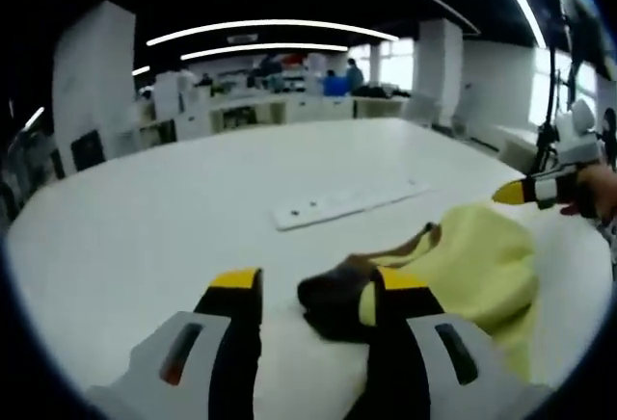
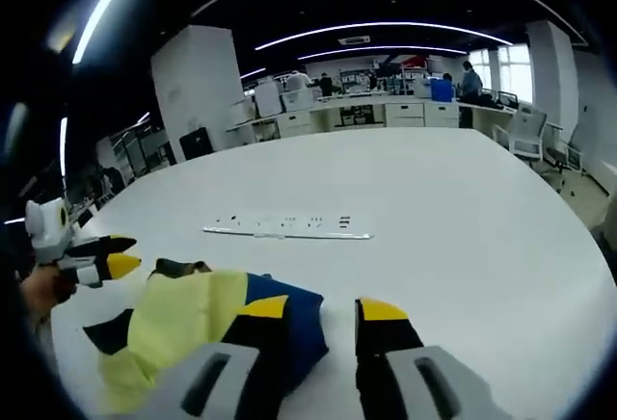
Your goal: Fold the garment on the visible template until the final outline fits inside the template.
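Crumpled yellow/navy garment (image 2: 207, 328) w/ brown trim, on white table (image 2: 434, 227).

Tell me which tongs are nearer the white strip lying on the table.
Hard to call; both sets of tongs sit at the garment, short of the strip. The left tongs flank its dark end; the right tongs straddle its blue edge.
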